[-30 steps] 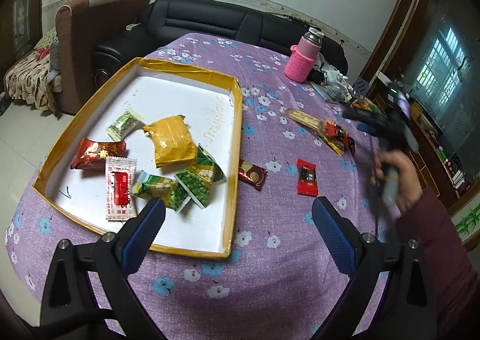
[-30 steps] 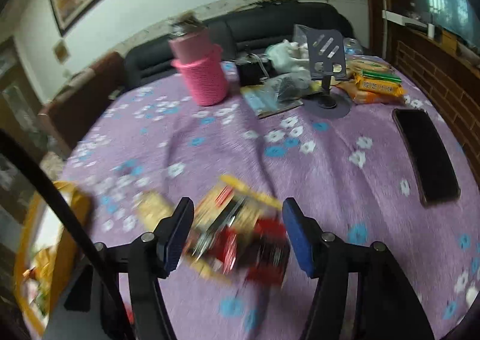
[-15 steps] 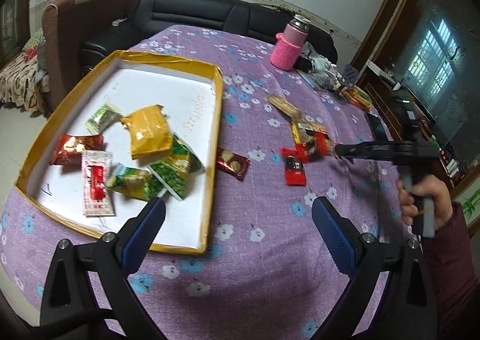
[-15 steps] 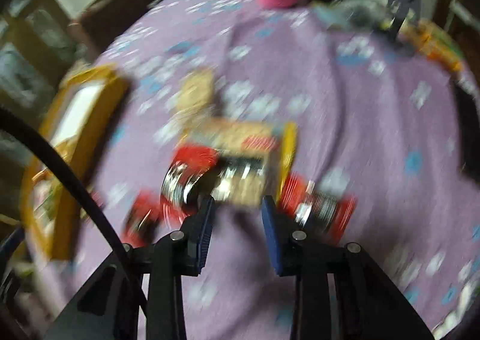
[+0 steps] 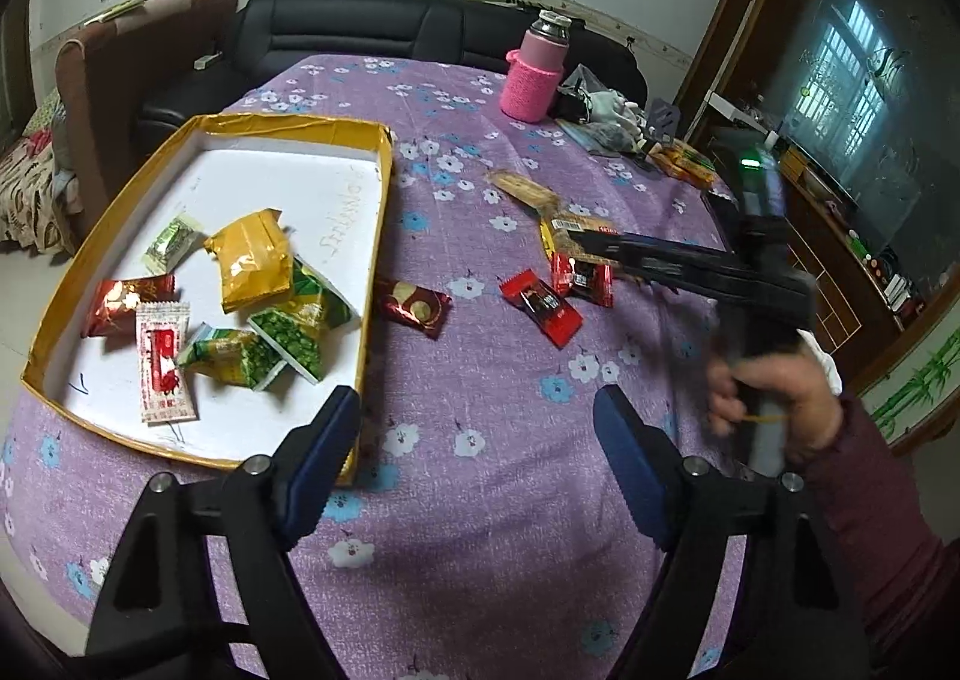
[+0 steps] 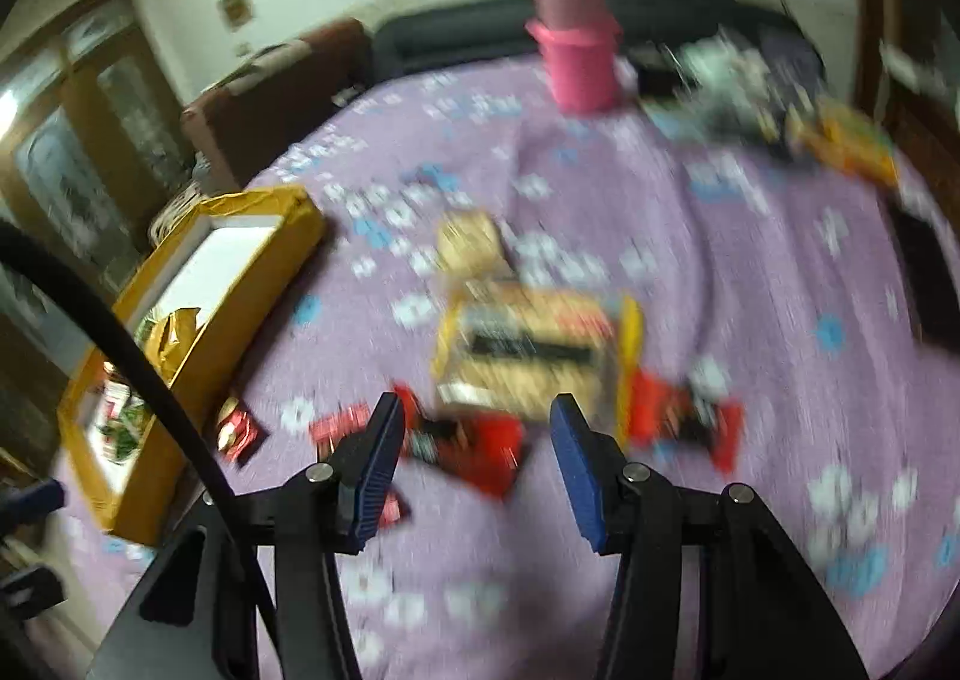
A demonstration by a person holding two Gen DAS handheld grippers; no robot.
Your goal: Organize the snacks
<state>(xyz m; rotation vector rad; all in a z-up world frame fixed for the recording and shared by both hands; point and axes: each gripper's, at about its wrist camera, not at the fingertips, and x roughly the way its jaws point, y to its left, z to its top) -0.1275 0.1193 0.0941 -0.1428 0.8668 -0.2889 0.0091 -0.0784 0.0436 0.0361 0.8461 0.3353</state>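
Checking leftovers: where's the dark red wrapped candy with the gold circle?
In the left wrist view, the dark red candy lies on the purple tablecloth just outside the yellow tray's right wall, left of two bright red packets.

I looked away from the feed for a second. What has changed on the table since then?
The right gripper dragged the yellow-edged cracker pack and two red candies across the purple cloth toward the yellow tray; its jaws are opening again, nothing gripped. The left gripper, empty, is closing slightly. The tray's snacks, the dark red candy and the pink bottle stayed put.
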